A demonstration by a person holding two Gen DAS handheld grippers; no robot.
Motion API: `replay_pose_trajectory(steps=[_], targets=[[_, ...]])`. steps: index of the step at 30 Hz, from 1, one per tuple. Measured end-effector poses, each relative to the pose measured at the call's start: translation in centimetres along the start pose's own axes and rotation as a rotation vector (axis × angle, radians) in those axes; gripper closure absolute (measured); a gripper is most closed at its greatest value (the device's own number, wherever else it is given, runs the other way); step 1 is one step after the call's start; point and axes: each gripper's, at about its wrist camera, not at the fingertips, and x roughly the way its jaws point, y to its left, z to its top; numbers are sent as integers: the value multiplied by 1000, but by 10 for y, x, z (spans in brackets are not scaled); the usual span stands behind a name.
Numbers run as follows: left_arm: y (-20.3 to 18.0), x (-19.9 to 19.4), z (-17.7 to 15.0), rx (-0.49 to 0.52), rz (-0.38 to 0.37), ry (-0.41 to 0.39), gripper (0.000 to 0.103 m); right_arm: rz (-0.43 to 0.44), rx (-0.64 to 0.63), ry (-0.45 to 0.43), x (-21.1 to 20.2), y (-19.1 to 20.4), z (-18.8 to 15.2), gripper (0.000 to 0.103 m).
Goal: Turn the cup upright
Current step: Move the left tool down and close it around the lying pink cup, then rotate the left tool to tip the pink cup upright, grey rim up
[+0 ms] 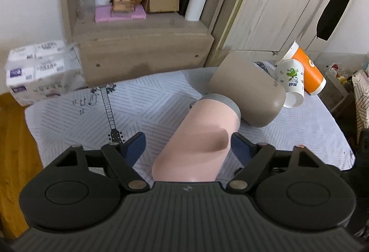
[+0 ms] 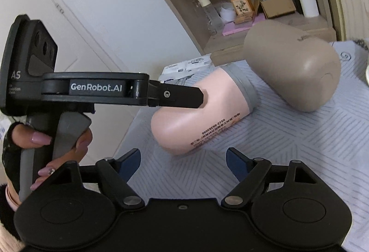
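The left gripper (image 1: 188,145) has its fingers wide apart around the pink cup (image 1: 198,139), which lies on its side on the counter (image 1: 69,118). The right gripper (image 2: 183,159) is spread wide, holding nothing.

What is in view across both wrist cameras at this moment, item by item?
pink cup: 1, pink with grey band, lying on its side on the tablecloth, between the left gripper's fingers
tan cup: 1, beige, lying on its side behind the pink one
paper cups: 2, white patterned and orange, tipped at the far right
tablecloth: 1, pale grey with line pattern, covering the table
tissue pack: 1, white, left of the table
shelf unit: 1, wood, behind, holding boxes, a bottle, a white roll
left gripper: 1, black with blue pads, open around the pink cup
right gripper: 1, black, open, holding nothing
hand: 1, holding the left gripper's handle
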Motion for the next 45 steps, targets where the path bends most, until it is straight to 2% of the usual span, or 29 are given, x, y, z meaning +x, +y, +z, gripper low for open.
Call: replay_pose_trajectory(steps=[5,9,12,21,31,34,45], targets=[[10,8,3,-52,-77,35,39,19,73,-5,9,-8,7,18],[5,7,-1,-27,-68,19,40,46,126,-1,15,-11,9,18],[1,7,-3,-9,-64,13,40,28,134,6,19,-8,10,21],[3,10,1,-56,-64,71,40,5,191,-42,25,-9,10,20],[-1,21,-13,-116,-76,143,43,-55,86,-78,26,0,5,24],[-10,14,-19,-115,-54,139,43,-35,88,-65,23,-3,3,24],[-55,-9,-42,-150,-64,181,43,-16,-2,-18,-19,4,-18,24]])
